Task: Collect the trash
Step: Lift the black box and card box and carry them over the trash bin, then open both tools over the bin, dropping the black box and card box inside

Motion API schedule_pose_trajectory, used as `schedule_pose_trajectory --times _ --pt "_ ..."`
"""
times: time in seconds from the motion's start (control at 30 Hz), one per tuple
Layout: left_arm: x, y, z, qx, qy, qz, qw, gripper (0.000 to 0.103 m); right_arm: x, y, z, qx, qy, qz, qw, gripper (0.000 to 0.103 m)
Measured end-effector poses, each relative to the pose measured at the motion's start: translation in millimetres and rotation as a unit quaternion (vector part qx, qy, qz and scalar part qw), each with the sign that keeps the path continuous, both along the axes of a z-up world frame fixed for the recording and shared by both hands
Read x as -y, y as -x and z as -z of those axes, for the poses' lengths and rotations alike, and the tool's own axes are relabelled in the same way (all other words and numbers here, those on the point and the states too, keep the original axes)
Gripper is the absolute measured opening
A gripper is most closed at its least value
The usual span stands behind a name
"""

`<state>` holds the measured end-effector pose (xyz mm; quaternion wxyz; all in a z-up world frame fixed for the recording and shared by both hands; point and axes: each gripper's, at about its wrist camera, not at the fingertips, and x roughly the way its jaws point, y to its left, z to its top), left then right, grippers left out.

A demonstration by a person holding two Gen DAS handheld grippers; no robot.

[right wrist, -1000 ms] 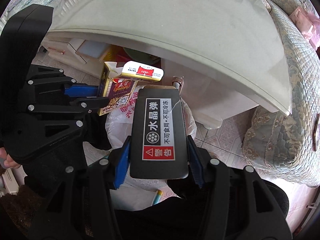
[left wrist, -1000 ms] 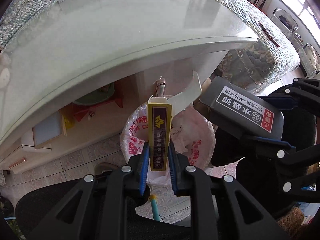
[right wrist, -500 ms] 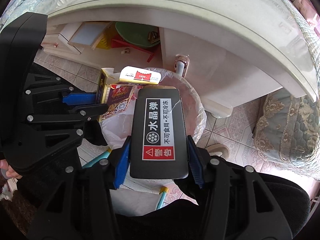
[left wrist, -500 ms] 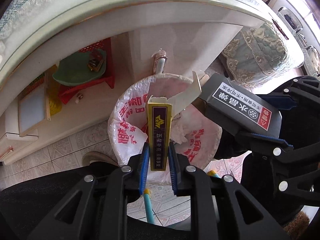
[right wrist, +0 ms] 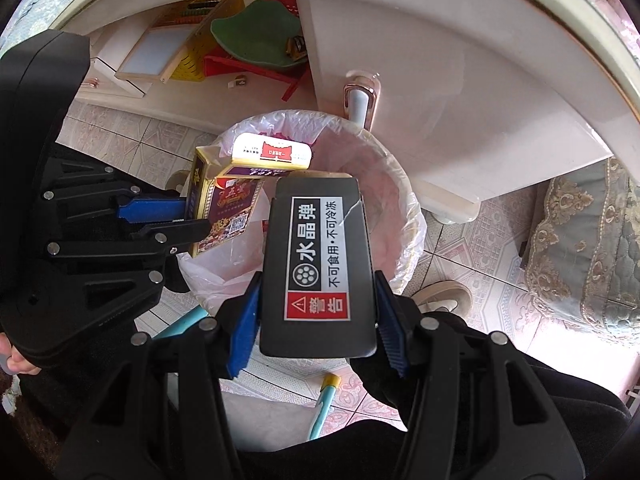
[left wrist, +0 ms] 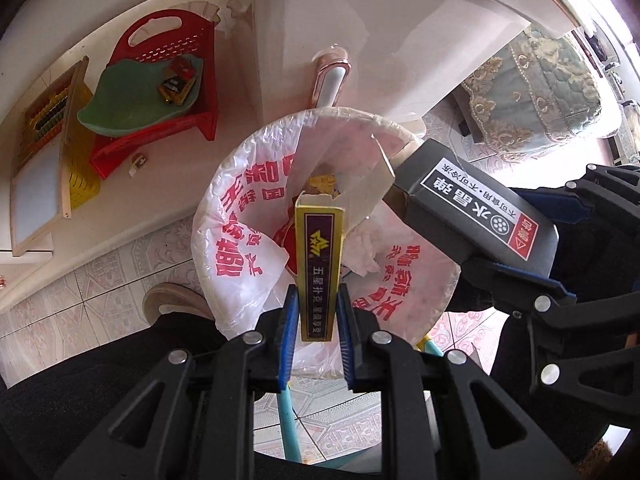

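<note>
My left gripper [left wrist: 318, 320] is shut on a yellow and purple card box [left wrist: 319, 268] with its flap open, held over a round waste bin [left wrist: 240, 216] lined with a white bag printed in red. Paper and wrappers lie inside the bin. In the right wrist view the same card box [right wrist: 224, 208] hangs at the left over the bin [right wrist: 404, 200], with the left gripper [right wrist: 180, 220] clamped on it. My right gripper [right wrist: 318, 312] is shut on a flat black box [right wrist: 320, 264] with a white and red warning label. That black box [left wrist: 480, 232] juts over the bin's right rim.
A white table [left wrist: 380, 20] overhangs the bin, its leg [left wrist: 330, 80] touching the far rim. Under it sit a red basket [left wrist: 160, 92] holding a green dish and an abacus board [left wrist: 44, 148]. A shoe [right wrist: 444, 296] and a teal rod [right wrist: 324, 404] are on the tiled floor. A quilted sofa [right wrist: 584, 248] stands right.
Both grippers have sunk toward the bin with their boxes still gripped. The tabletop has slid out of view upward and the bin now looks larger.
</note>
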<state>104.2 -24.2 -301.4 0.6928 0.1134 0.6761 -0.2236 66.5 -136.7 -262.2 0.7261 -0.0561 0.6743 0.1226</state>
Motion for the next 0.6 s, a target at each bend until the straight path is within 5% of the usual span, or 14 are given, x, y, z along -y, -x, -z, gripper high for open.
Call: schedule_pose_trajectory --times 0.6 --pt "1.1 -15.9 60.5 -0.087 -0.014 -0.03 0.9957 0.019 3.3 -9.2 58.6 -0.046 0.0 0.016 0.999 0.052"
